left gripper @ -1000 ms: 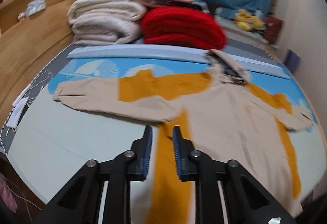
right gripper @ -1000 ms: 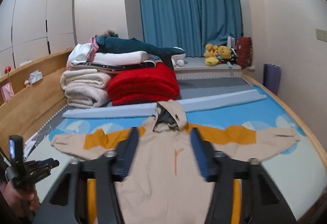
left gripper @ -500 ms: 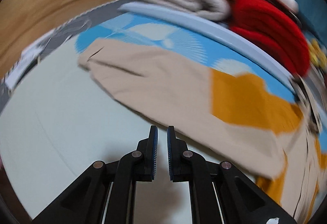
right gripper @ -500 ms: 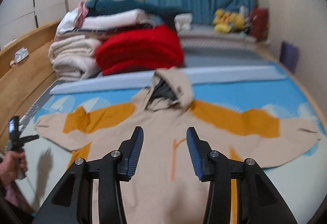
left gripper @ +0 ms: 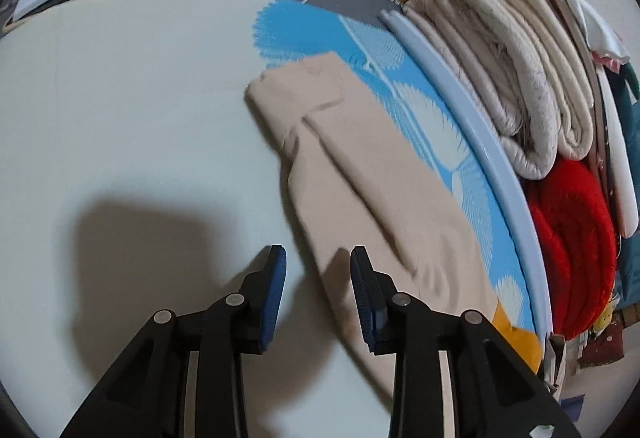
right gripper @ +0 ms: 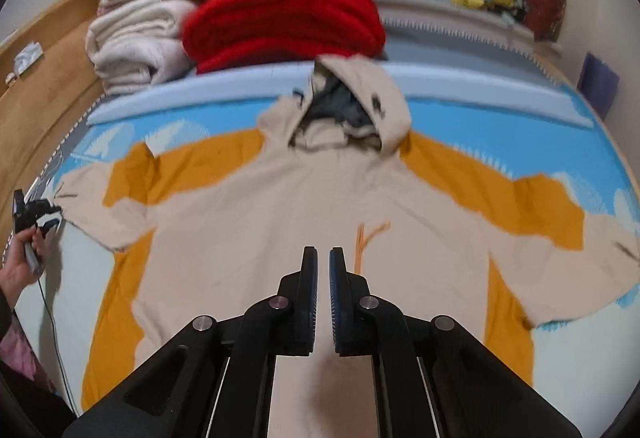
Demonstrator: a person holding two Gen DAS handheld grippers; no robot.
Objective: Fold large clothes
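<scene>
A beige hooded jacket with mustard-orange panels lies flat, front up, on the pale green and blue patterned mat. Its hood points toward the stacked blankets, its body runs back toward the grippers, and its sleeves stretch straight out to either side. The left gripper hovers at the beige sleeve, jaws opening, nothing between them. The right gripper is closed and empty above the chest.

The left gripper has swung down over the hoodie's left sleeve, fingers opening; the right gripper has dropped and closed
</scene>
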